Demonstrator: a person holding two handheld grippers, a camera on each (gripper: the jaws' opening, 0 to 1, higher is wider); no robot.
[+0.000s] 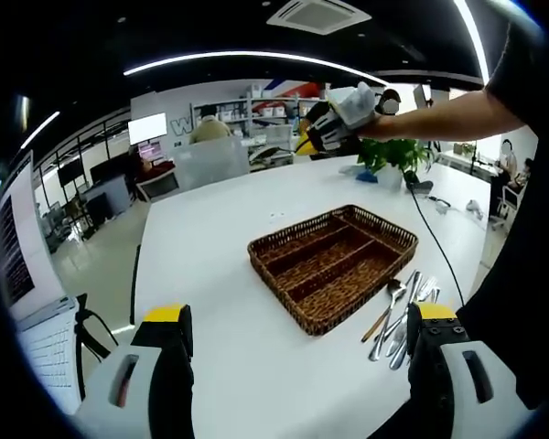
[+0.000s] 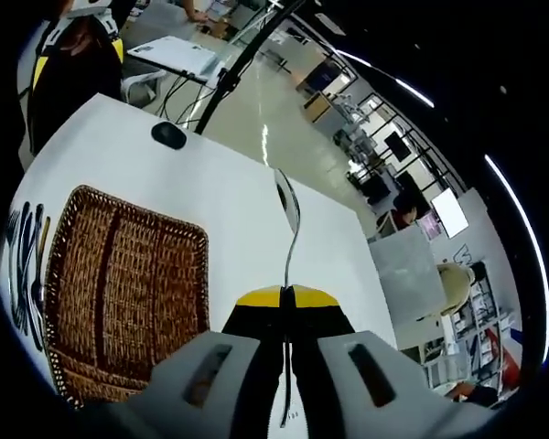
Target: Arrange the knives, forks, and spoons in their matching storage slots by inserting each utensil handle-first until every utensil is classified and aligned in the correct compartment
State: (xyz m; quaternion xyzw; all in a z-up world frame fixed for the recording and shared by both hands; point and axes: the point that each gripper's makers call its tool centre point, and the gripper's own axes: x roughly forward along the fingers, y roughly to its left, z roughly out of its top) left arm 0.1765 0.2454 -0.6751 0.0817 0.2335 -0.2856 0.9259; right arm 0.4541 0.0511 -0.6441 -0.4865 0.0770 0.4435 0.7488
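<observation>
A brown wicker tray [image 1: 297, 226] with long divided slots lies on the white table [image 1: 210, 247], and its slots look bare. Several metal utensils [image 1: 401, 315] lie in a heap just right of it. My left gripper [image 1: 300, 320] hovers near the table's edge, jaws wide open with nothing between them. The right gripper [image 1: 334, 123], held up by a person's arm, hangs high over the table's far side. In the right gripper view the right gripper [image 2: 286, 294] is shut on a spoon [image 2: 287, 206], bowl pointing forward, above the table beside the tray [image 2: 146, 212]. The utensil heap [image 2: 23, 265] lies beyond the tray's left side.
A potted plant [image 1: 393, 155] stands at the far right of the table, with a black cable [image 1: 435, 242] running from it past the tray. A black mouse-like object [image 2: 168, 135] sits near a table edge. Chairs, desks and screens stand around the table.
</observation>
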